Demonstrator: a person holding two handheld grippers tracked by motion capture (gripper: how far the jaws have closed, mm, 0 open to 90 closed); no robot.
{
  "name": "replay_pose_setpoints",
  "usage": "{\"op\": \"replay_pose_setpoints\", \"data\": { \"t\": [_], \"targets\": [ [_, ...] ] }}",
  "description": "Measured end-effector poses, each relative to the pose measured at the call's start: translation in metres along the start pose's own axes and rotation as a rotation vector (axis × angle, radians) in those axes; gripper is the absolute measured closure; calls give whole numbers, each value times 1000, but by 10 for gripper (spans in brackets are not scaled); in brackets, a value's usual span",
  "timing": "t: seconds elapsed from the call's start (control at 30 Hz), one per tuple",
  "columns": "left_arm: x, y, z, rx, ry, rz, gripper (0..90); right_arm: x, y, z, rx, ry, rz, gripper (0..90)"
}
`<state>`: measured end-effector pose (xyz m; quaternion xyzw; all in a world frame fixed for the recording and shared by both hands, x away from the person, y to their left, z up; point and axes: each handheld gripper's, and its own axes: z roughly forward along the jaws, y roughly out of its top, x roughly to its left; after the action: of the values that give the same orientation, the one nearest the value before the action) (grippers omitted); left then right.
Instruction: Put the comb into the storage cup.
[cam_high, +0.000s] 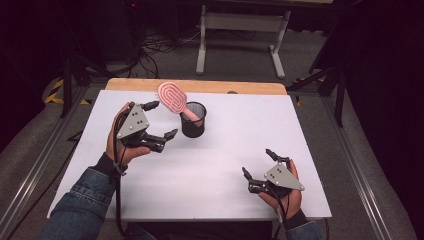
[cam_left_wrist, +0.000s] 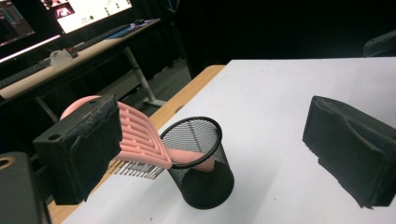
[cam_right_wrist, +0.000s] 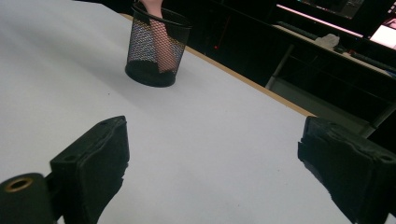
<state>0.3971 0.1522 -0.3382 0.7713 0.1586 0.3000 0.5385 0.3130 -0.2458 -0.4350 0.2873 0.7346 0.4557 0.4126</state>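
Leaning in the mesh cup (cam_left_wrist: 201, 163), hairbrush (cam_left_wrist: 140, 140) bristles face down

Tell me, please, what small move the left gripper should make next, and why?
Probably draw the left gripper back from the cup: its jaws are open and empty, and the pink brush already stands handle-down in the cup, leaning on the rim.

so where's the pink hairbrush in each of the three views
High view: the pink hairbrush is upper centre, handle down in the black mesh cup, head leaning up and left.
Left gripper view: it is left of centre, head partly behind the near jaw, handle in the cup.
Right gripper view: its handle shows at the top, through the cup's mesh.
Shared landmark: the black mesh cup.
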Motion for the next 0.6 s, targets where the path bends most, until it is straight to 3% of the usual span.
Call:
{"op": "replay_pose_setpoints", "data": {
  "t": [0.47,0.6],
  "targets": [
    [-18,-8,-5,3,-13,39,56,0,1,-1,-10,-5,0,88],
    [-22,-12,-7,-4,-15,26,56,1,1,-1,-11,-5,-4,87]
  ]
}}
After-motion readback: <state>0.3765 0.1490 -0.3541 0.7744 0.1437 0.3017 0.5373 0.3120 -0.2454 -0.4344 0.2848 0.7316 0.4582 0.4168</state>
